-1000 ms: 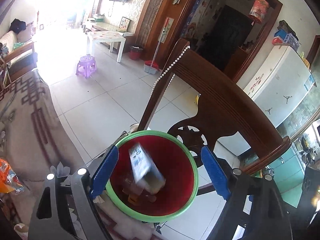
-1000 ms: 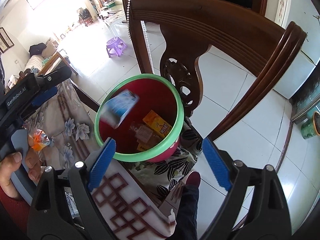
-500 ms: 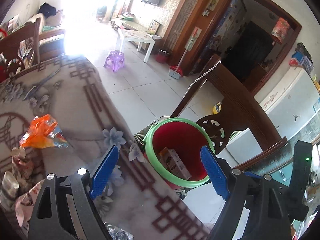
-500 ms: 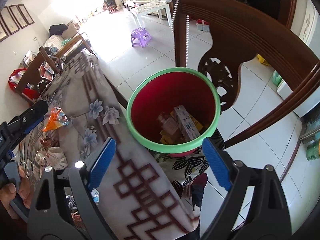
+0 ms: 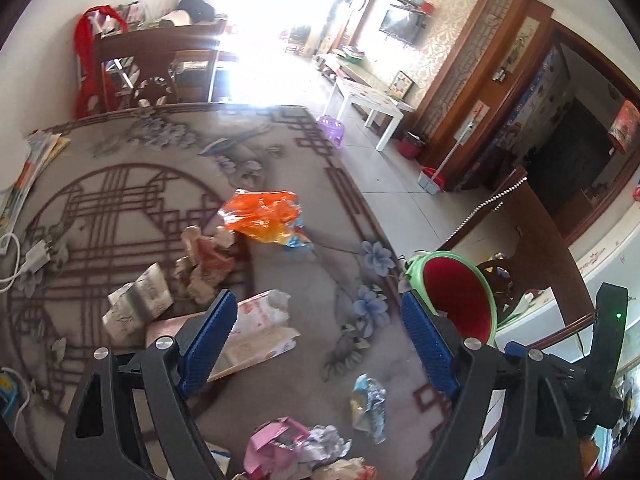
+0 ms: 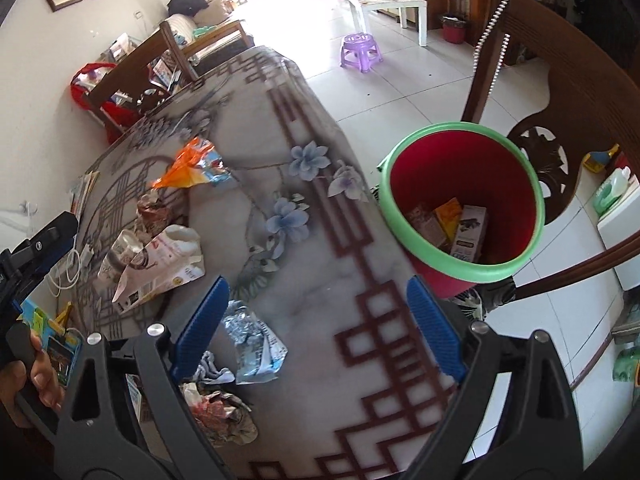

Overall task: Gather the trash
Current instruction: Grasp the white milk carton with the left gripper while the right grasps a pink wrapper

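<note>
1. Both tools are empty: my left hand-held gripper (image 5: 316,344) has its blue pads spread wide over the patterned counter (image 5: 160,184), and my right hand-held gripper (image 6: 316,320) is just as far apart, nothing between the jaws of either.
2. My landmark is the red bin with the green rim (image 6: 460,200), standing off the counter's edge beside the wooden chair (image 6: 568,92). A few small cartons (image 6: 456,228) lie at its bottom.
3. The trash left to collect is all on the counter, away from the bin: a silver foil wrapper (image 6: 254,340) nearest the bin, crumpled paper (image 6: 218,408) just behind that wrapper, a torn milk carton (image 6: 160,264) farther from the bin, and an orange snack bag (image 6: 188,168) farthest off.
4. Risk, as I judge it: the foil wrapper is thin and flat, so wide pads could close on the cloth instead and drag the cover (and everything on it) along.
5. The crumpled paper is loose and could shed a piece on the carry to the bin.
6. The bin sits below the counter's edge, so an early release would drop trash onto the tiled floor (image 6: 400,92).
7. A white cable (image 5: 16,256) lies far from the bin; I would keep clear of it.
</note>
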Available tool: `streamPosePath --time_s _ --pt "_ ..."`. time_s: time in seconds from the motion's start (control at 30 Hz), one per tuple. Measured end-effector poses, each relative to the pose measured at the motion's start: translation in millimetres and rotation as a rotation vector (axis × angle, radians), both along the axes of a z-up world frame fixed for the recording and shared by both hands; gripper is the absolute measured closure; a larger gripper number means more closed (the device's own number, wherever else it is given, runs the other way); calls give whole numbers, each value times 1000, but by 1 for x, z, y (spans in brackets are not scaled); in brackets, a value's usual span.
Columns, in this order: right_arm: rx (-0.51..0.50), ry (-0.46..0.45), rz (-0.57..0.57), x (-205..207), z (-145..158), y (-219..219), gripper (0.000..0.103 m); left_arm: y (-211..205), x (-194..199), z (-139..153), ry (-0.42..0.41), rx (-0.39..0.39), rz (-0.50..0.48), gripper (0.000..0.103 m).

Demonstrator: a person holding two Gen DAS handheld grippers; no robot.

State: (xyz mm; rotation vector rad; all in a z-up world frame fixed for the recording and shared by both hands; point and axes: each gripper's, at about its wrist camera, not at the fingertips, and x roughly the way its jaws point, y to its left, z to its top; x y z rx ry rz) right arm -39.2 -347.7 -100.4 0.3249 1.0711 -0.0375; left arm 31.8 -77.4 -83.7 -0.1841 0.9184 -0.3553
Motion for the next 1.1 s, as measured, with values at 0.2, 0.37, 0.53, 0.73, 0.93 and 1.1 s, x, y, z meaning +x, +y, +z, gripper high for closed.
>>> streamPosePath --time_s 0.2,0.37,0.53,0.73,0.93,1.1 --pt "35 47 169 8 -13 65 11 58 -24 -20 49 32 106 23" --pt "102 118 316 13 -34 114 11 104 -43 -43 110 73 198 23" --pt "135 178 416 17 -52 146 11 139 -60 -61 173 70 269 23" --pt "139 204 470 26 -65 168 30 164 -83 -82 249 118 305 23" --pt "125 187 467 34 -61 167 81 144 -95 -97 299 107 191 23" --pt "107 108 392 36 -42 148 99 112 -99 -115 347 143 76 23"
